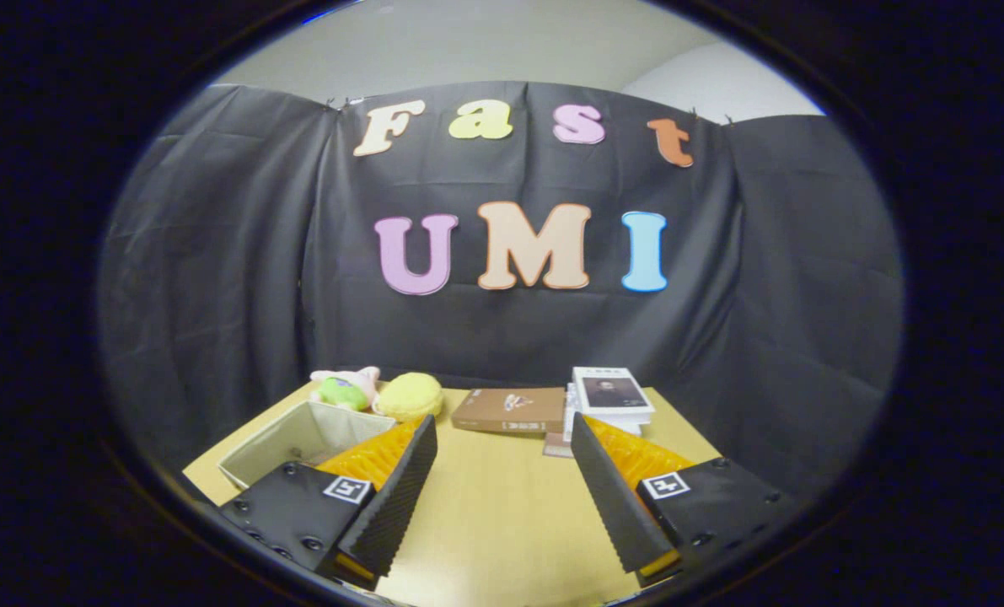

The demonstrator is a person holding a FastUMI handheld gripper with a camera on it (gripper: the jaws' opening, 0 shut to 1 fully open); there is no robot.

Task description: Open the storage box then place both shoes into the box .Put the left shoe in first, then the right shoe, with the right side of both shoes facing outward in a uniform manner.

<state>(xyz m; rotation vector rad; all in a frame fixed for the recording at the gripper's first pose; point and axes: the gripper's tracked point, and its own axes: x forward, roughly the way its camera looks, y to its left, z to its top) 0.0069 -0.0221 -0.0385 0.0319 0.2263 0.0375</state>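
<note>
My gripper is open, its two fingers spread wide above the wooden table, with nothing between them. A beige fabric storage box with an open top stands on the table just beyond my left finger. Part of the box is hidden behind that finger.
At the table's far side lie a green and pink plush toy, a yellow plush, a brown book lying flat, and a stack of books just beyond my right finger. The black cloth wall closes the booth behind them.
</note>
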